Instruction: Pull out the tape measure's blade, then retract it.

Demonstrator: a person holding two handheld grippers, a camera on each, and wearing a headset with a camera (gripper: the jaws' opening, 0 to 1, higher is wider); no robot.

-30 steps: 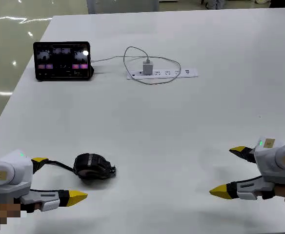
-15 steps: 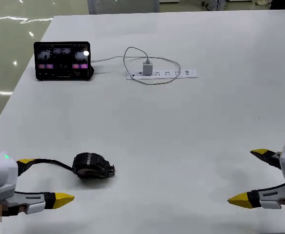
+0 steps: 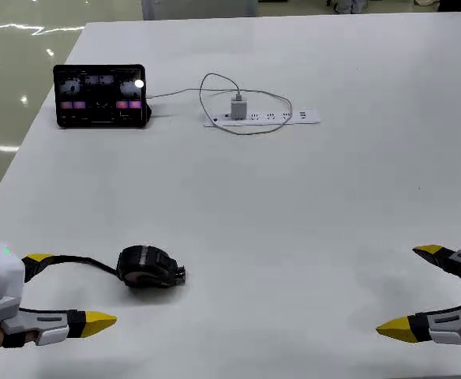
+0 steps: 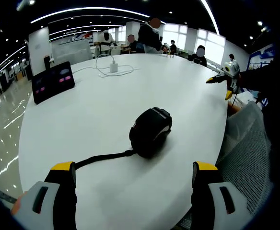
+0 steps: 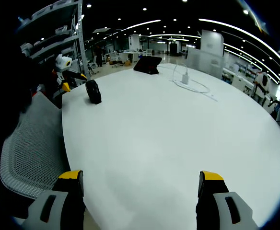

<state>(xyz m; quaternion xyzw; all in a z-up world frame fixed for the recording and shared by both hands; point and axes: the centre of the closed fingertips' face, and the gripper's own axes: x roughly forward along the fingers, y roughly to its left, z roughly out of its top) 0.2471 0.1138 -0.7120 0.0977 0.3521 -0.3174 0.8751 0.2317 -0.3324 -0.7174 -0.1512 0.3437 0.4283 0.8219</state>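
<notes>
Beside the tape measure [image 3: 150, 267], the left hand-held gripper [image 3: 69, 290] hovers, jaws spread.

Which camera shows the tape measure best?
The left gripper view: the tape measure sits close and centred, strap visible. The head view shows it small from above; the right gripper view, tiny and distant.

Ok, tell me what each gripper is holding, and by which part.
Nothing is held. The left gripper and right gripper are both open; the tape measure lies free on the table, its strap trailing toward the left gripper's jaw.
</notes>
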